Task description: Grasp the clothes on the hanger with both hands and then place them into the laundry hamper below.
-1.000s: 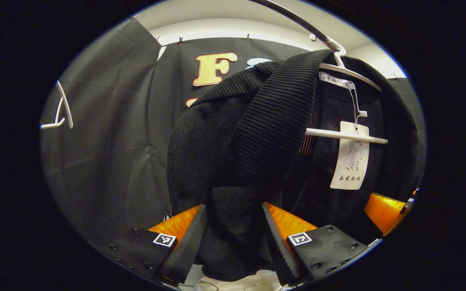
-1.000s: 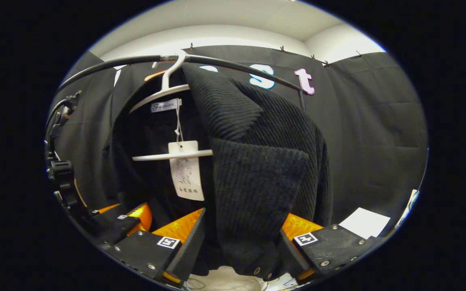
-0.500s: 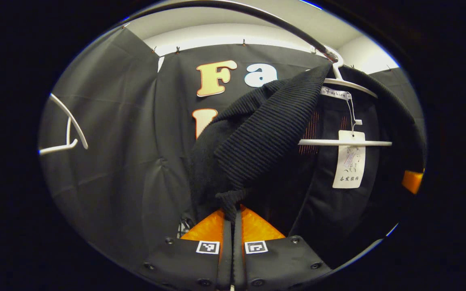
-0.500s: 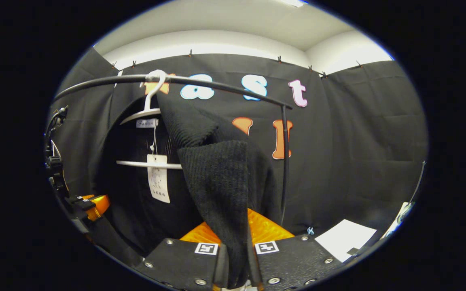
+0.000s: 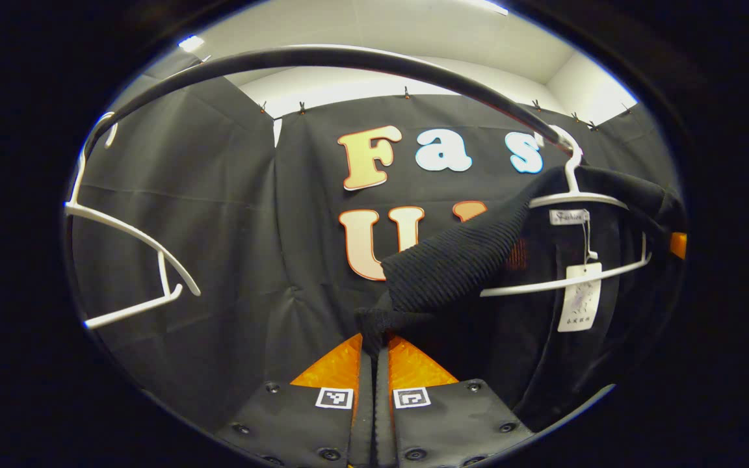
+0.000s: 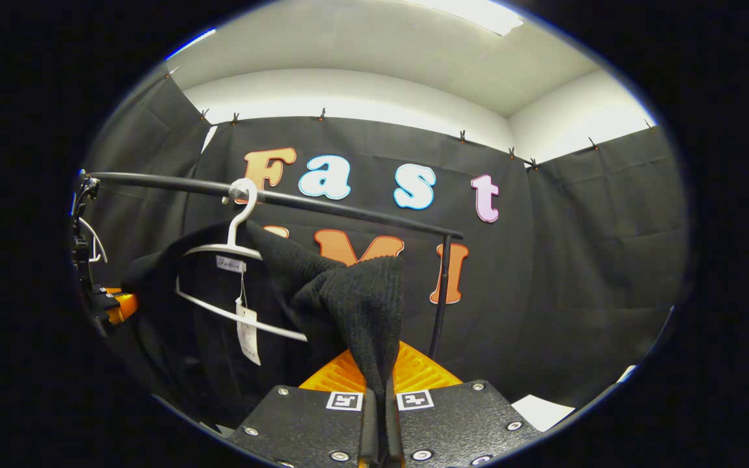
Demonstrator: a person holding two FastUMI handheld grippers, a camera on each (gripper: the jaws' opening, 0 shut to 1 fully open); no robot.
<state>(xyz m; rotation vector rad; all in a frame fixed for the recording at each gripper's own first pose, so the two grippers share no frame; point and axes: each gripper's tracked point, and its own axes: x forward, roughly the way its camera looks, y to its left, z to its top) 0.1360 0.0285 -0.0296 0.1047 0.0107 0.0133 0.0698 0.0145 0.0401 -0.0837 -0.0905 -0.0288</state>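
Fingers of the left gripper (image 5: 374, 348) pinched tight on a bunched fold of the black knit garment (image 5: 459, 266); right gripper (image 6: 381, 383) likewise clamped on its other front edge. Garment drapes on a white hanger (image 6: 231, 250), hooked over a black rail (image 6: 322, 205). Second white hanger (image 5: 134, 253) bare. Black cloth wall (image 6: 582, 260) behind, white ceiling (image 6: 381, 58) above.

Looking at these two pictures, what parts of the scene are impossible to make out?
- Lower part of the black ribbed knit garment: left gripper view, cut off by the edge.
- Far shoulder of the white plastic hanger: right gripper view, draped under the garment.
- Print on the white paper tag: too small.
- Fabric inside the left gripper and right gripper: hidden between closed fingers.
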